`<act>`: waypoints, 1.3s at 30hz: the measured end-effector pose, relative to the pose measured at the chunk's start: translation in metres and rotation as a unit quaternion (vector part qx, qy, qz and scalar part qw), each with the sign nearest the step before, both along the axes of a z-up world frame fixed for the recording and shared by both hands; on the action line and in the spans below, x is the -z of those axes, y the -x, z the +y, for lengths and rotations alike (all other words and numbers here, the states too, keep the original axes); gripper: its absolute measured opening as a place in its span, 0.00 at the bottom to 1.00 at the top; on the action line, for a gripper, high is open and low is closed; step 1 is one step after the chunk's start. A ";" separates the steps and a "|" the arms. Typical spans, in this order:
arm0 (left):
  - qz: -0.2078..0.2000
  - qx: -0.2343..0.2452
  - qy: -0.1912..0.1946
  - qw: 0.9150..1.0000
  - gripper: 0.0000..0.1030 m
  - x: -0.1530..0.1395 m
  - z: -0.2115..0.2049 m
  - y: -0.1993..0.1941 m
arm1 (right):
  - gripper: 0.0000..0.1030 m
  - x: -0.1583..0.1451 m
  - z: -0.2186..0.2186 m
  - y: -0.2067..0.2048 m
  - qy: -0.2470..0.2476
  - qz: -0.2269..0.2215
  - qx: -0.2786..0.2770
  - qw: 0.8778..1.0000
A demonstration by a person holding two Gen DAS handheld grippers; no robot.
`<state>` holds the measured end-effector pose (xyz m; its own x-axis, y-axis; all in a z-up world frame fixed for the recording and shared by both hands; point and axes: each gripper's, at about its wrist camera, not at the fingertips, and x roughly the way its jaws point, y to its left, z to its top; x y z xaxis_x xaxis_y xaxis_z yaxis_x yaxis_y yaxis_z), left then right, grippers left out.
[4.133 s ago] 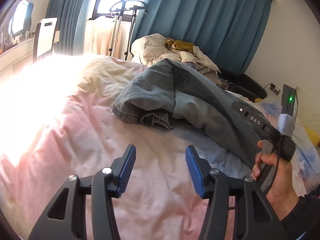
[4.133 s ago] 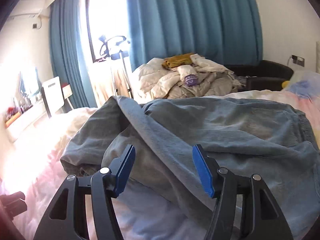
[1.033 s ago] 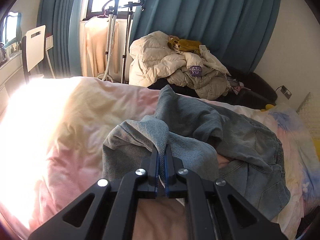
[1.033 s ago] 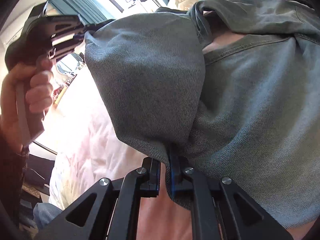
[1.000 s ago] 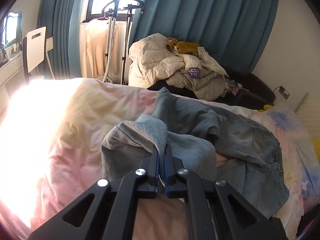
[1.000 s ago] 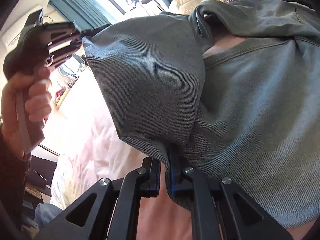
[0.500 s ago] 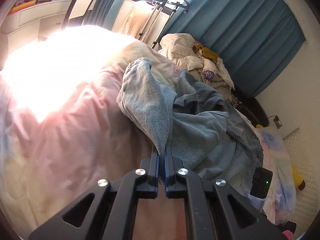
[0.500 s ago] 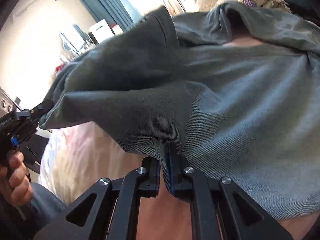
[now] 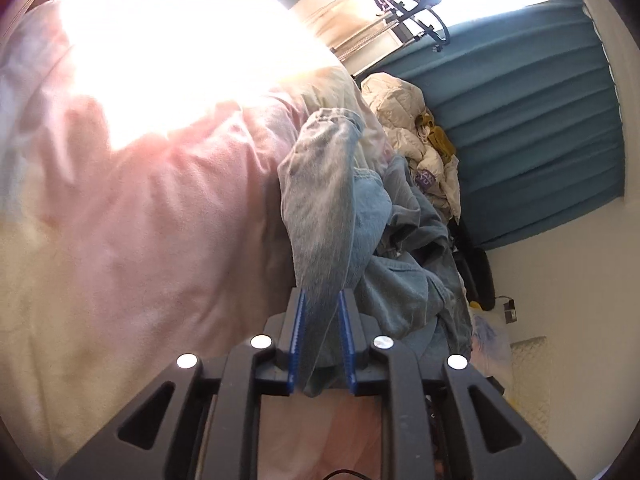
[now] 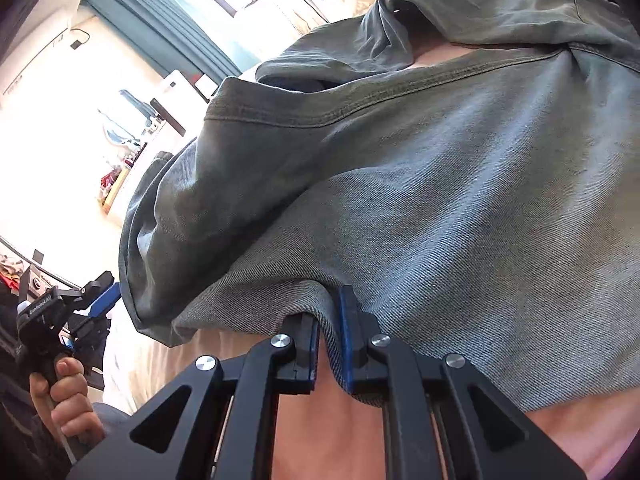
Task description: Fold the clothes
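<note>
Spreading jeans (image 10: 420,184) over pink bed (image 9: 140,220); left gripper (image 9: 321,344) part-open, denim hem slack between pads; right gripper (image 10: 329,346) pinching edge; advice: tension even, lay hem flat before full release.

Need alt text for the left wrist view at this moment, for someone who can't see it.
The left gripper, its blue pads slightly apart, has a fold of the grey-blue denim jeans hanging between them over a pink duvet. Behind lie a pile of pale clothes and teal curtains.
</note>
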<state>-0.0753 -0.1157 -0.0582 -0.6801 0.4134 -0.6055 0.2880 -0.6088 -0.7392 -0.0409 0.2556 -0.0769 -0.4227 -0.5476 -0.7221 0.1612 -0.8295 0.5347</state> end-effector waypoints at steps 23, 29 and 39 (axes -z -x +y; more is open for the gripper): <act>0.020 -0.020 -0.018 0.999 0.22 0.019 -0.022 0.077 | 0.10 -0.015 0.031 -0.025 0.006 0.020 0.027 0.999; 0.019 -0.043 0.022 0.999 0.24 0.015 -0.027 0.069 | 0.20 -0.046 0.026 -0.014 0.001 0.036 0.066 0.997; 0.023 -0.070 0.009 0.997 0.42 0.017 -0.035 0.067 | 0.61 -0.105 0.151 -0.057 0.052 0.092 0.284 0.953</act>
<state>-0.1426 -0.1511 -0.0749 -0.7581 0.3020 -0.5780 0.3367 -0.5779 -0.7435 0.0165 0.4070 0.0281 -0.7860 -0.2567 -0.5624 -0.2001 -0.7552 0.6243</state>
